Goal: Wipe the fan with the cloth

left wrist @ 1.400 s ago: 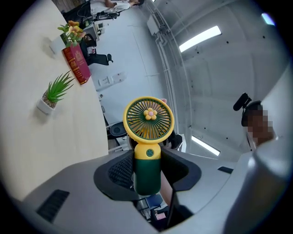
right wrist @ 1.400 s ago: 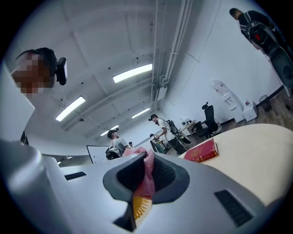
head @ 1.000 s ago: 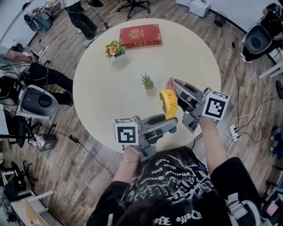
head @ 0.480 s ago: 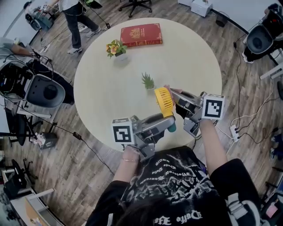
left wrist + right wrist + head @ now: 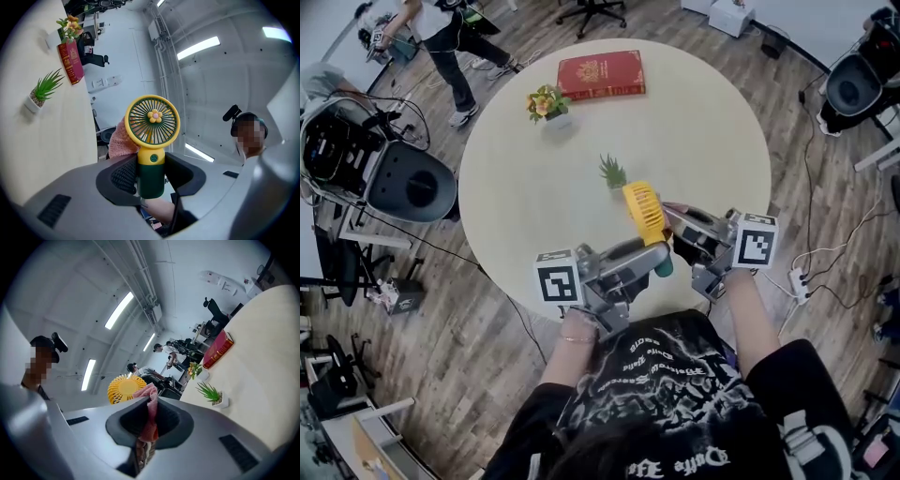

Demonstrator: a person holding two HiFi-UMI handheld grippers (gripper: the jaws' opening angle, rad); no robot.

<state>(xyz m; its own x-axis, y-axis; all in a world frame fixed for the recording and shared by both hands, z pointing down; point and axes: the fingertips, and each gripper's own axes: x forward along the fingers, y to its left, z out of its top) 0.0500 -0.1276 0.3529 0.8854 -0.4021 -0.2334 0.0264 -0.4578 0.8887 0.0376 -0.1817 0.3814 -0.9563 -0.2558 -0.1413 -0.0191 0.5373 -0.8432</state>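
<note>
Over the near edge of the table (image 5: pixel 703 122), the left gripper (image 5: pixel 654 260) has its jaws half closed around the dark green handle of the fan (image 5: pixel 645 214). The fan's long axis runs from that handle to the yellow head, which tips toward the table's middle, its front grille facing the left gripper. The right gripper (image 5: pixel 671 216), jaws pinched tight on the pink cloth (image 5: pixel 149 420), holds it by the head's back.

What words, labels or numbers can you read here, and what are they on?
Nothing can be quoted.
Red hardcover book: gold print, too small to read.
Person's black T-shirt: white gothic lettering, too ornate and blurred to read.
Yellow and green handheld fan: round emblem only, no words.
</note>
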